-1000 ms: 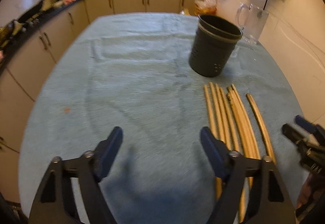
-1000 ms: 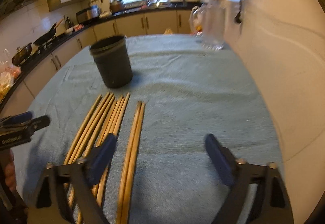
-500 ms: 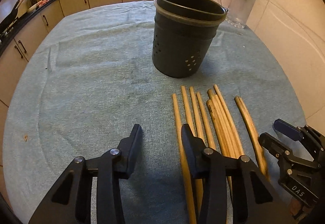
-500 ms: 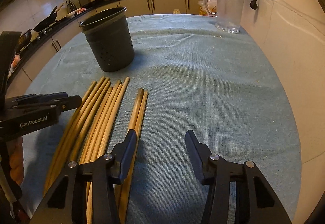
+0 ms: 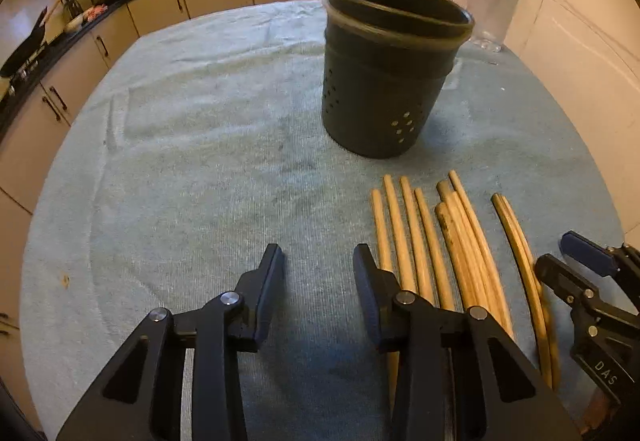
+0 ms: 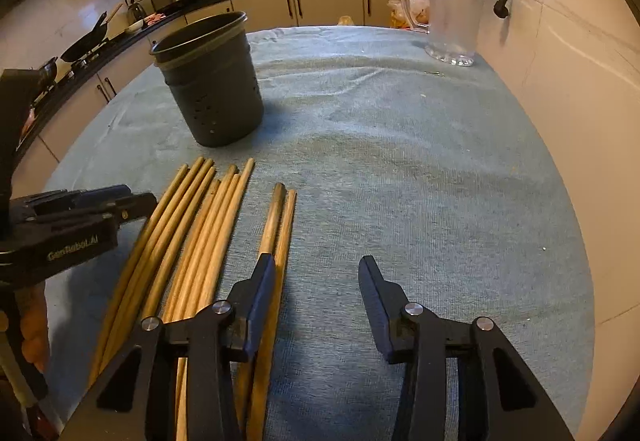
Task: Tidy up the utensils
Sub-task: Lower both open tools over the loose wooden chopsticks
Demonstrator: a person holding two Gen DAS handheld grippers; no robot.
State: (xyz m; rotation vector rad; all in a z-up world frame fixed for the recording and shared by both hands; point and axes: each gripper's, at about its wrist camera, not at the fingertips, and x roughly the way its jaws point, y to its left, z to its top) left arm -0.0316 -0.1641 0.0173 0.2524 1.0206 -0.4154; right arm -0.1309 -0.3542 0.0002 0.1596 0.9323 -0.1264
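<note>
Several wooden chopsticks (image 5: 432, 241) lie side by side on the blue-green cloth, with a separate pair (image 5: 516, 241) to their right. A dark perforated holder (image 5: 384, 89) stands upright behind them. My left gripper (image 5: 318, 273) hovers low just left of the leftmost stick, jaws closing, only cloth between them. In the right wrist view, my right gripper (image 6: 316, 277) is closing too; its left finger sits over the separate pair (image 6: 280, 217), with bare cloth in the gap. The main bundle (image 6: 192, 221) and holder (image 6: 216, 93) lie to its left.
A glass jug (image 6: 452, 13) stands at the far right by the tiled wall. The cloth-covered table (image 5: 180, 161) stretches left and back. Each gripper shows in the other's view: the right one (image 5: 580, 273) and the left one (image 6: 100, 205). Kitchen counters line the background.
Both grippers have come down closer to the chopsticks and their jaws have narrowed a good deal. The left one shifted right, up to the sticks' left side.
</note>
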